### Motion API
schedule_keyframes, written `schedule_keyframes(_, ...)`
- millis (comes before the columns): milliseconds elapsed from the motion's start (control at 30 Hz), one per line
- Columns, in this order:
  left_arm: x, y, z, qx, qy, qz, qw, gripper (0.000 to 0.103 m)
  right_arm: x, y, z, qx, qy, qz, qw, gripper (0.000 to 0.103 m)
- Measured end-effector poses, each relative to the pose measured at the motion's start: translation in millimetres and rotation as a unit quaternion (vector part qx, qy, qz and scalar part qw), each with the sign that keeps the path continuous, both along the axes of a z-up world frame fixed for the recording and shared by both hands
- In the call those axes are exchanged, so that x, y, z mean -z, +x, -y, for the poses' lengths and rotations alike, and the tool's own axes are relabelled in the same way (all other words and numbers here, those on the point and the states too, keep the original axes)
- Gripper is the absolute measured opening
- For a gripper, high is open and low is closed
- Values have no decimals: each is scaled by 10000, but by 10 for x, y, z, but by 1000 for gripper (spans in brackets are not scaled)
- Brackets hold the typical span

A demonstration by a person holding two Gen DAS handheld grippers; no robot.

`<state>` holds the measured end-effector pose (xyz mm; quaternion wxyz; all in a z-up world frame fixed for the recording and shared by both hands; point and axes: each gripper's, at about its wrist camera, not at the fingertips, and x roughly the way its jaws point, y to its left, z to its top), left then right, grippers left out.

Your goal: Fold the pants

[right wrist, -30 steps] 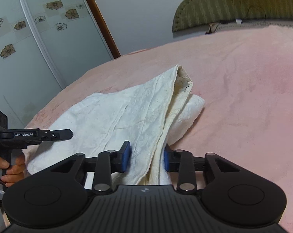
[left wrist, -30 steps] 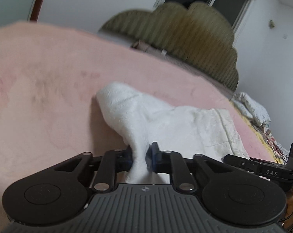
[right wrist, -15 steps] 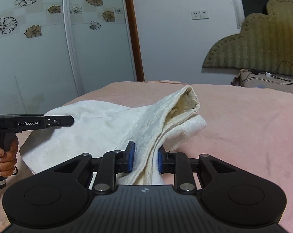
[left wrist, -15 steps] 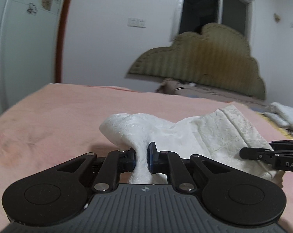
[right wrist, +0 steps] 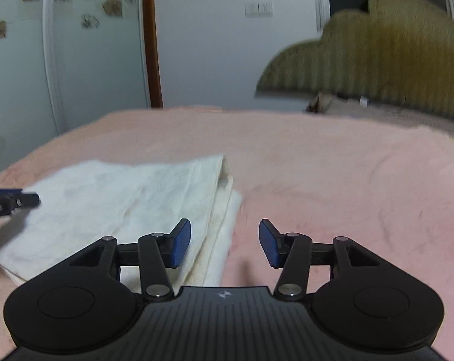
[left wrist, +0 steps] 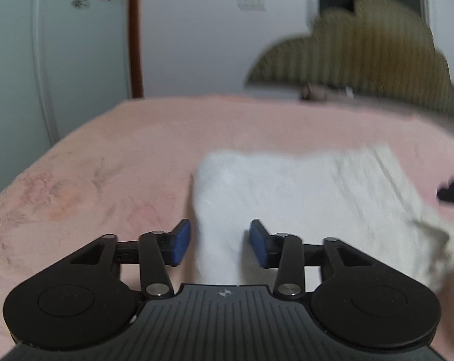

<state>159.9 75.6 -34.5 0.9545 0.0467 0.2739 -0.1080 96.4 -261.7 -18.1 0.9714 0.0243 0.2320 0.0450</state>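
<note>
Now both grippers have let go. Half a second ago each was pinched on a bunched ridge of the white pants point(left wrist: 302, 198); at this moment the left gripper point(left wrist: 216, 242) stands with its blue pads well apart, a low hump of cloth rising between them but touching neither pad as far as the blurred view shows. The right gripper point(right wrist: 224, 242) is likewise spread wide, the stacked right edge of the pants lying between its pads, nearer the left one, with bare pink bedspread point(right wrist: 347, 180) under the right pad.

The pants themselves have dropped from a lifted, draped heap to a flat, roughly rectangular packet on the near part of the bed. In the right wrist view the layers show at the right edge, one fold sitting on top of another and slightly stepped. In the left wrist view the near right corner looks rumpled, not squared off, though motion blur makes that hard to confirm. Each view catches the tip of the other gripper at the side of the packet.

Judging by this, a fold has just been laid down and released. What remains is likely either one more fold to make the packet smaller, or smoothing the hump near the left gripper and that loose corner. The olive headboard point(right wrist: 377, 57) and wardrobe doors point(right wrist: 61, 60) sit far behind.
</note>
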Motion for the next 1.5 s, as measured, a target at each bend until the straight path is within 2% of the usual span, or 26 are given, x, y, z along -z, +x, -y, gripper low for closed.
schedule_keyframes(67,78,-24,79,53,368,57,9993,60,0,-35,-148,-585,47,-71,9983,50)
schedule_keyframes(133,94,-85,158,-15,602,266,9978,63,112,-4,-288,-837,-166,-430,9954,48)
schedule_keyframes(167,87,-111,200,-48,633,312,9975,65,192,21,-332,-800,-322,-623,9943,48)
schedule_keyframes(233,28,-203,210,-139,622,347,9974,72,276,11,-340,-590,-443,-680,9950,48)
schedule_keyframes(333,-26,-323,173,-262,357,323,9985,91,187,-197,-351,-378,-66,-422,9984,50)
schedule_keyframes(400,-33,-393,159,-330,106,203,9992,92,155,-291,-404,-508,31,-290,9983,50)
schedule_keyframes(467,-34,-454,165,-341,-91,44,9994,92,158,-306,-466,-502,120,-347,9981,52)
schedule_keyframes(600,22,-606,199,-436,-141,-1,9990,97,171,-481,-577,-472,302,-398,9976,58)
schedule_keyframes(700,53,-684,205,-372,-114,55,9992,101,220,-561,-655,-444,307,-489,9973,59)
schedule_keyframes(800,76,-698,211,-277,-87,10,9996,101,297,-590,-706,-379,138,-603,9974,63)
schedule_keyframes(1033,170,-730,220,-287,17,-172,9994,101,378,-617,-719,-325,219,-762,9963,64)
schedule_keyframes(1100,197,-742,201,-300,-7,-233,9993,101,368,-648,-749,-359,197,-761,9963,75)
schedule_keyframes(1167,214,-746,180,-307,-39,-303,9991,101,359,-691,-786,-422,151,-759,9961,81)
schedule_keyframes(1333,252,-772,147,-322,-9,-381,9988,101,341,-748,-882,-495,108,-881,9948,85)
schedule_keyframes(1400,264,-779,130,-327,21,-396,9987,101,334,-747,-906,-424,136,-1027,9937,91)
schedule_keyframes(1500,277,-790,94,-347,100,-377,9986,101,326,-766,-949,-321,48,-1084,9936,92)
